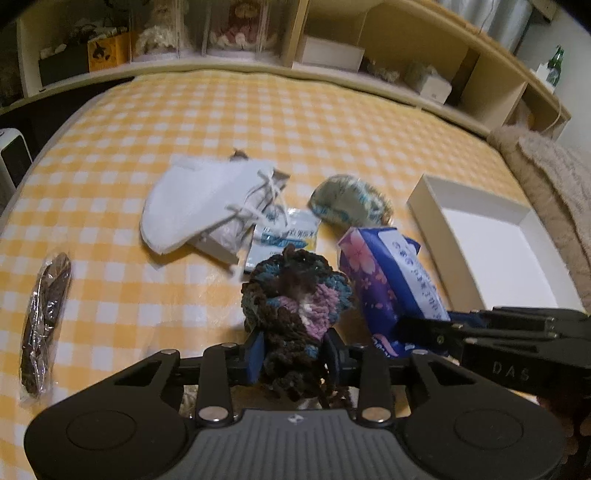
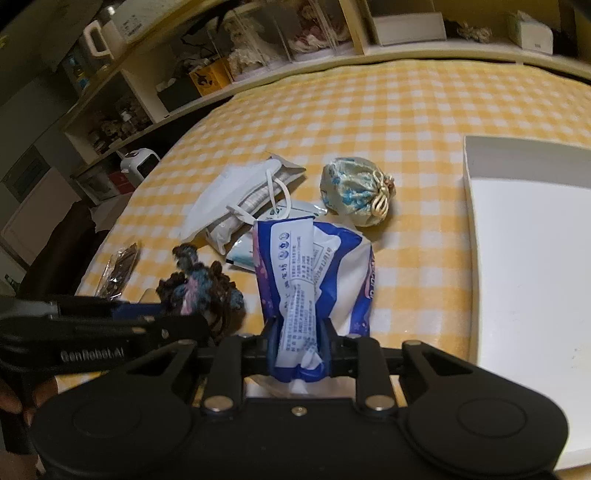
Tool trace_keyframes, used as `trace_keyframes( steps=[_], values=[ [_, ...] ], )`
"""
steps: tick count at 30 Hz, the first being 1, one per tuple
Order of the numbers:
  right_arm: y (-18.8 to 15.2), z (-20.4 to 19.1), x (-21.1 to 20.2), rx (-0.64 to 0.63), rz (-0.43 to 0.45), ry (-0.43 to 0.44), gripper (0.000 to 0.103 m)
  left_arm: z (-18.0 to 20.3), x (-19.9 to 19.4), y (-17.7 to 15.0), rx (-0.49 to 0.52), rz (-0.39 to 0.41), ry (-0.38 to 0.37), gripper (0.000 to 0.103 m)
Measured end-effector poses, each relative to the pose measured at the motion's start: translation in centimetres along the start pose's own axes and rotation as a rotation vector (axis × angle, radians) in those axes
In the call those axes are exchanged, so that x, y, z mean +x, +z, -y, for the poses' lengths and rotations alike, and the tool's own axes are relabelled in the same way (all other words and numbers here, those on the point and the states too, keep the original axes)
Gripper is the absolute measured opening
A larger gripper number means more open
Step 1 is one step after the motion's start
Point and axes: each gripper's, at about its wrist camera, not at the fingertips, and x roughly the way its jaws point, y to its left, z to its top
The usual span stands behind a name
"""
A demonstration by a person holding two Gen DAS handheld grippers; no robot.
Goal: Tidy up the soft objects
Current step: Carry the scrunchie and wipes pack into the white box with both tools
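Observation:
My left gripper (image 1: 295, 354) is shut on a crocheted yarn piece (image 1: 295, 295) in brown, blue and purple, held just above the checked cloth; it also shows in the right wrist view (image 2: 199, 291). My right gripper (image 2: 299, 347) is shut on the end of a blue and purple tissue pack (image 2: 317, 269), which also shows in the left wrist view (image 1: 388, 280). The two grippers are side by side. A white face mask (image 1: 195, 206) lies on a small blue-white packet (image 1: 284, 240). A patterned drawstring pouch (image 2: 354, 195) lies beyond the tissue pack.
An open white box (image 2: 532, 251) sits at the right on the yellow checked tablecloth (image 1: 258, 122). A wrapped dark item (image 1: 44, 325) lies at the left. Shelves with boxes and dolls (image 1: 236, 33) run along the back. A beige fuzzy blanket (image 1: 554, 173) lies at the far right.

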Motion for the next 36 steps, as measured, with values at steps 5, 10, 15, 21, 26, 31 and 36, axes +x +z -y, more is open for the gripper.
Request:
trace_keyframes(
  steps=[5,10,15,21,26,31,36],
  values=[
    [-0.2,-0.3,-1.7,-0.017,0.050,0.001,0.024,0.4,-1.5,0.0,-0.009,0.056,-0.017,0.034],
    [0.0,-0.4,-3.8,-0.026,0.109,-0.002,0.024,0.6,-3.0,-0.1,-0.033,0.110,-0.023,0.032],
    [0.3,-0.2,-6.7,-0.039,0.167,-0.008,0.024,1.0,-5.2,0.1,-0.066,0.184,-0.037,0.032],
    [1.0,0.9,-10.5,-0.054,0.222,-0.027,0.024,2.6,-8.0,0.6,-0.044,0.261,-0.056,0.032],
    [1.6,2.6,-14.3,-0.054,0.282,-0.049,0.024,4.9,-9.5,1.3,-0.018,0.300,-0.084,0.032],
    [1.8,5.0,-17.3,-0.058,0.318,-0.113,0.024,7.8,-10.8,2.4,0.003,0.356,-0.128,0.032],
    [1.4,8.3,-20.0,-0.036,0.338,-0.179,0.024,11.4,-11.3,3.9,0.036,0.406,-0.178,0.032]
  ],
)
